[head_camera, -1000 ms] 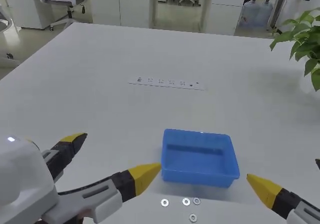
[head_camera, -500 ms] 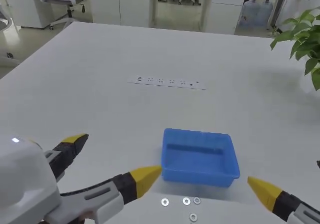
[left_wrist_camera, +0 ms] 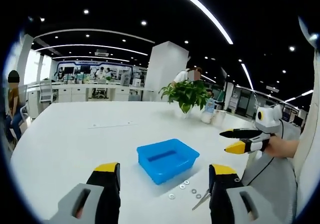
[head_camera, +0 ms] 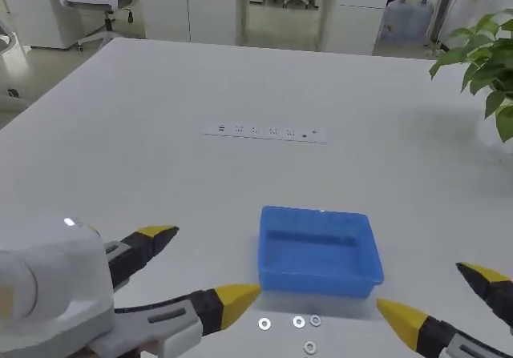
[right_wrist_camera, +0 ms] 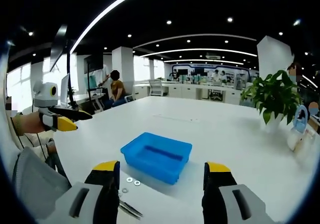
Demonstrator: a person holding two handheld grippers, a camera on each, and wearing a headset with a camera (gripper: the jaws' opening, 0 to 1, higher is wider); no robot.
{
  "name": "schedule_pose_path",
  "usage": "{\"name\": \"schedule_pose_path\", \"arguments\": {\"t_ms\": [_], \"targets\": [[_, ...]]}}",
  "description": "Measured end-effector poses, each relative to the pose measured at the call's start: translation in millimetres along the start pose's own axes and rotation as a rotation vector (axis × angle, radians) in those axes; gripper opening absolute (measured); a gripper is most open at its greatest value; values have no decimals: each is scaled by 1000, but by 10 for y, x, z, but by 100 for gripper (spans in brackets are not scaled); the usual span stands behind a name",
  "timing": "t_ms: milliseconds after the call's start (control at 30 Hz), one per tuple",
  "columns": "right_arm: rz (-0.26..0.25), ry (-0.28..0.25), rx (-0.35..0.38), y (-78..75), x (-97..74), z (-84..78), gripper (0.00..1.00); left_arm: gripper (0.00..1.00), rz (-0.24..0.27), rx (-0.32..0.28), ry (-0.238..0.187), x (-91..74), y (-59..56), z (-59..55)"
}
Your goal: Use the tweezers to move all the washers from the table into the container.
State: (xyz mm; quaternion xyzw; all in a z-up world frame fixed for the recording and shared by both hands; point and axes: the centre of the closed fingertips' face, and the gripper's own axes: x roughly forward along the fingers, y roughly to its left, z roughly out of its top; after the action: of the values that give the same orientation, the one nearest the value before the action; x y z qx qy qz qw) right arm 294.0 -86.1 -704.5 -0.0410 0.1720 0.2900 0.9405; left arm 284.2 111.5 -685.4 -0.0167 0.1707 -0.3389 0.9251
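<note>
Here, left tool (head_camera: 213, 260) and right tool (head_camera: 421, 286) wide agape; both empty

The blue container (head_camera: 321, 279) sits upright on the white bench (head_camera: 144, 102). It's a shallow, open rectangular tray, and its floor shows bare blue. Just near of its front wall, four small silver washers (head_camera: 298, 321) lie flat, three in a loose row and a fourth nearer. The slim metal tweezers (left_wrist_camera: 201, 200) lie flat on the bench, close beside the washers on their near side.
</note>
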Motion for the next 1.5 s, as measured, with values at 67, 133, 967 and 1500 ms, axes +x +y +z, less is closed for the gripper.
{"name": "schedule_pose_path", "arguments": {"t_ms": [67,133,967,1500], "targets": [[35,19,-11,61,19,-58,56,59,-22,10,14,31,-32,-55],[78,33,-9,130,32,-111,51,53,-50,-2,27,63,-67,-109],[507,527,-468,820,161,-1140,18,10,-423,323,459,416,-757,-1174],[591,609,-608,815,253,-1279,11,0,-488,637,597,554,-787,-1459]]}}
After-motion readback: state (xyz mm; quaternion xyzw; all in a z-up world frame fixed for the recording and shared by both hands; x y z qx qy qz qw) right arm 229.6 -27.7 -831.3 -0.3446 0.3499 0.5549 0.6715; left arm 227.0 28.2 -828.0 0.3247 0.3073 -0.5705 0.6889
